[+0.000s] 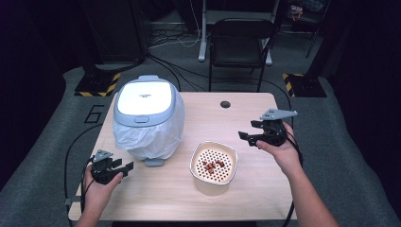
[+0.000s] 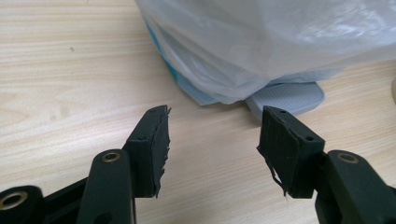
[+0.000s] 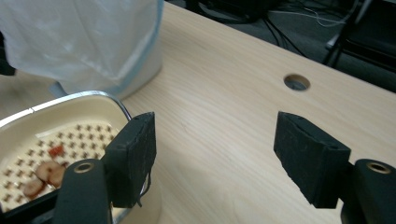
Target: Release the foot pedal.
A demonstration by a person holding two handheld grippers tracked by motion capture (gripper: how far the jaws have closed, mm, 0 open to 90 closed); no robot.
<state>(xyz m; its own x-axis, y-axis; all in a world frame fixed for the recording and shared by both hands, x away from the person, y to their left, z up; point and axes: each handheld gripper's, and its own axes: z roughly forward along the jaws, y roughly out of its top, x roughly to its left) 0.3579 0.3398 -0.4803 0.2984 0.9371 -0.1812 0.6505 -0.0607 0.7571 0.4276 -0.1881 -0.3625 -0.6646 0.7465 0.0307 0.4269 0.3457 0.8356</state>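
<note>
A light wooden table with a round cable hole stands on grey carpet. Behind it is a black folding chair; cables trail over the floor. Yellow-and-black striped bases flank it; the dark surroundings are hard to make out.

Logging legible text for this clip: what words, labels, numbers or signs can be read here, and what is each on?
"6": large digit marked on the grey floor left of the table, in the high view.
Small dark print on the bin lid: too small and blurred to read.
Yellow-and-black hazard stripes on the floor bases: a marking, no words.
</note>
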